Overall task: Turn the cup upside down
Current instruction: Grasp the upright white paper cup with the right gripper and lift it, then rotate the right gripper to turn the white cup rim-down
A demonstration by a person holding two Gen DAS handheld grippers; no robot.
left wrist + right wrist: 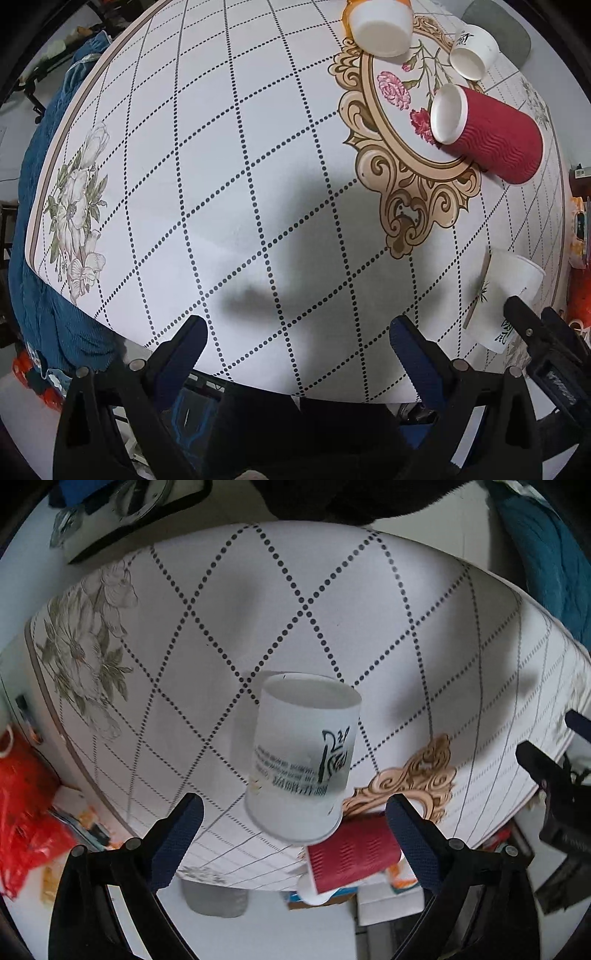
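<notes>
Standing wide apart, both grippers' jaws grip nothing; white cup (303,760) sits between the right pair

A round table (229,155) with a dotted-diamond cloth fills the frame. At upper right lie a red ribbed cup (491,134) and two white cups (382,27) (472,51). Another white cup (504,299) sits at lower right.

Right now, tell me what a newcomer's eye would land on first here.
The white printed cup standing upside down on the tablecloth, between the right tongs' open fingers, untouched. Then the red ribbed cup lying on its side by the gold floral medallion, beyond the open left tongs.
</notes>
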